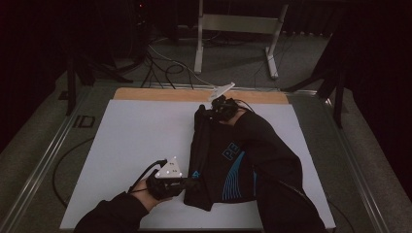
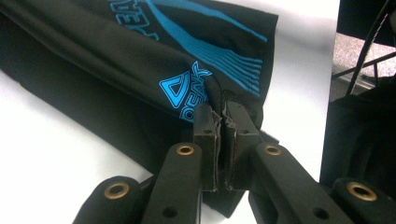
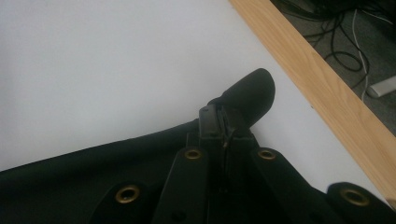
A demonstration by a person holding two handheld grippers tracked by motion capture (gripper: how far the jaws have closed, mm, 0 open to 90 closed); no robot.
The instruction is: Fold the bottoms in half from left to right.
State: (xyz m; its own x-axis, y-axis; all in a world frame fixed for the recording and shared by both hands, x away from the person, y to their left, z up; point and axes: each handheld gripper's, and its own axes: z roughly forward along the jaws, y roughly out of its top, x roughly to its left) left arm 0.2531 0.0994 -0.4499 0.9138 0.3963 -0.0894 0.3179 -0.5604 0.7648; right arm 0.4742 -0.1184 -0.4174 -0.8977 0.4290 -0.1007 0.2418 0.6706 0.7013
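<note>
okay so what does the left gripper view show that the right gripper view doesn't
The left gripper view has the blue logo and blue stripes printed on the black garment, with the left gripper shut on its edge. The right gripper view has the wooden table edge and floor cables, with the right gripper shut on a plain black fold. Both show the garment on the white tabletop.

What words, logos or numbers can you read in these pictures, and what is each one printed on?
"PEAK" in blue beside a triangle logo: on the black garment, by the left gripper.
"PE": start of larger white lettering on the garment, high view; the rest is folded under.
"ID"-like marking: on the table frame, too dim to be sure.
</note>
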